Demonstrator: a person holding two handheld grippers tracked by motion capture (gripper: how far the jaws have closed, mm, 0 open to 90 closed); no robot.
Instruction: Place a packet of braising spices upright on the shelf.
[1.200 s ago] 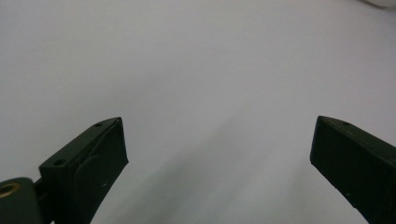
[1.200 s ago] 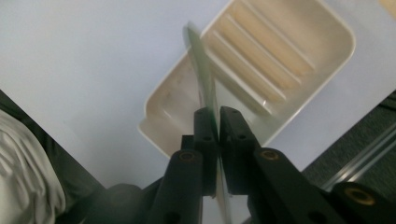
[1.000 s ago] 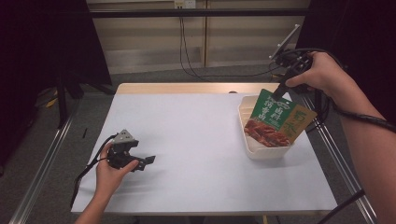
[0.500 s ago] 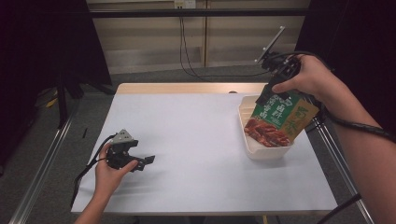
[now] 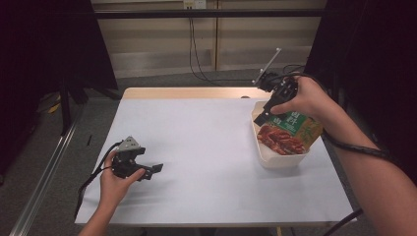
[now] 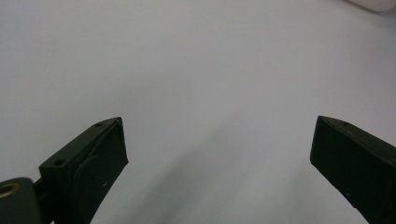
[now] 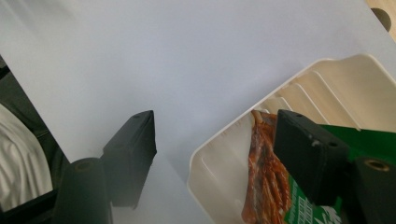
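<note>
Right gripper (image 5: 265, 114): jaws spread, having just been opening; nothing is pinched between them; in the right gripper view (image 7: 215, 149) one jaw hangs over the bare desk and the other over the food packet, with the near corner of the tub's rim in the gap between them. Food packet (image 5: 290, 132): green, printed with a picture of reddish-brown food; it leans tilted inside the tub, its upper edge above the rim and just beside the jaws; whether a jaw touches it cannot be told. Tub (image 5: 275, 160): cream plastic, ribbed inner walls; it stands on the desk near the right edge, toward the far side. Right hand (image 5: 300, 96): wrapped round the gripper body above the tub; a cable trails from it.

Left gripper (image 5: 156, 168): jaws spread wide and empty, confirmed in the left gripper view (image 6: 219, 154), where bare surface lies between them; it rests low at the near left of the desk, held by the left hand (image 5: 115, 179), well apart from the tub. Desk (image 5: 196, 142): pale grey-white top.
</note>
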